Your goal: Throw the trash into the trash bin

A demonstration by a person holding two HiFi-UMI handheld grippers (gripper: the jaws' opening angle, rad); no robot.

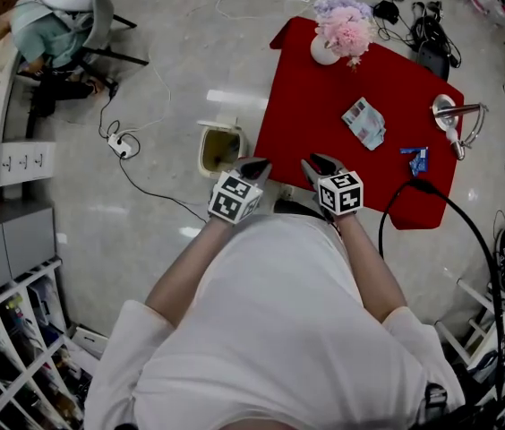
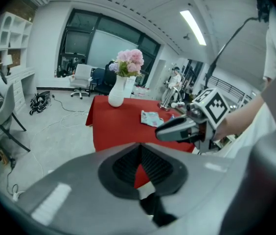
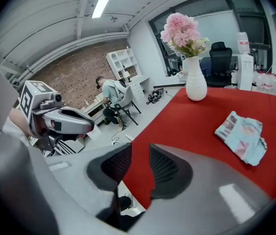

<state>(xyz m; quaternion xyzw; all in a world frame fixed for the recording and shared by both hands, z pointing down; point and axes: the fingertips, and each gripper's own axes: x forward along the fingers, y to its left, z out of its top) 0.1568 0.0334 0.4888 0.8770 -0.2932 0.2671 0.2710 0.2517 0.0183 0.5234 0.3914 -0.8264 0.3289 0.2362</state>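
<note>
Nothing is binned yet, as I judge it. The crumpled pale-blue plastic wrapper (image 1: 364,122) lies on the smooth red cloth-covered table (image 1: 324,101), well ahead of the right gripper (image 1: 319,164), whose ribbed black pads stand slightly apart and empty. The left gripper (image 1: 254,167) has its tips together on nothing. The cream plastic bin (image 1: 219,148), lid up, stands near it, ahead and to its left. Pickup and drop remain.

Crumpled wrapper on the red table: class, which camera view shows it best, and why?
The right gripper view: the crumpled wrapper lies near and large, its folds plain. The head view shows it small, from above. The left gripper view shows it small and distant.
</note>
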